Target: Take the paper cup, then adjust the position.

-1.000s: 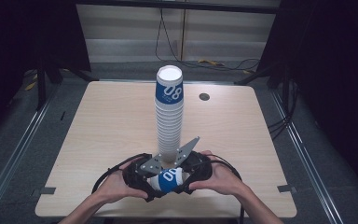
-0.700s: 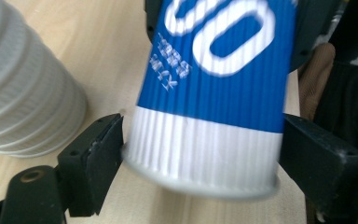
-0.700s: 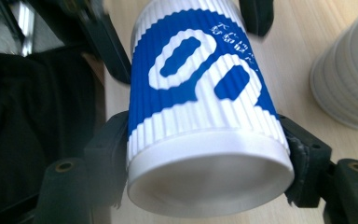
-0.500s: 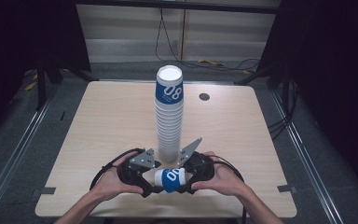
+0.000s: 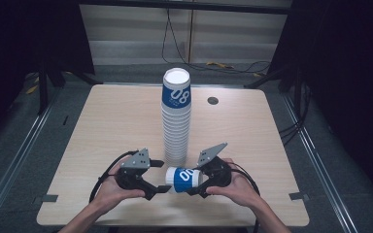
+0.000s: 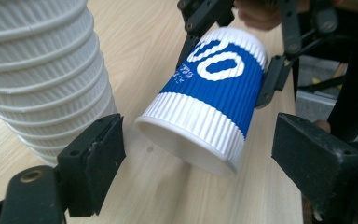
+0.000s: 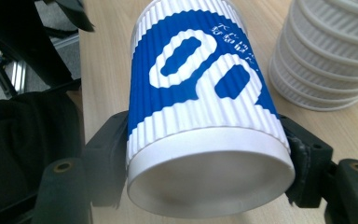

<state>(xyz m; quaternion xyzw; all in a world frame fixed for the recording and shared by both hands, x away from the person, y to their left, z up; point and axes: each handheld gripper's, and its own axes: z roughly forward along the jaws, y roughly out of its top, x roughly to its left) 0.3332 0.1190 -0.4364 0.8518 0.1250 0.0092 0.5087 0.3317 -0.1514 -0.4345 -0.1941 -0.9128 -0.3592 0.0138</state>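
A tall stack of ribbed white paper cups (image 5: 176, 131) stands at the table's middle, its top cup banded blue. In front of it a single blue-and-white cup (image 5: 184, 178) lies level above the table, held around its body by my right gripper (image 5: 194, 179). In the right gripper view the jaws of that gripper (image 7: 205, 149) press both sides of the cup (image 7: 196, 93). My left gripper (image 5: 161, 177) is open just left of the cup. In its view the left gripper (image 6: 200, 140) has its jaws wide on either side of the cup's near end (image 6: 191, 140), not touching it.
A small dark round disc (image 5: 212, 100) lies on the table (image 5: 102, 126) at the back right. The stack's base (image 6: 42, 79) stands close beside the left jaw. Cables trail from both grippers toward the front edge. Dark floor and rails surround the table.
The held cup has turned from tilted to level and moved slightly right and up. The left gripper has drawn a little away from the cup's end.
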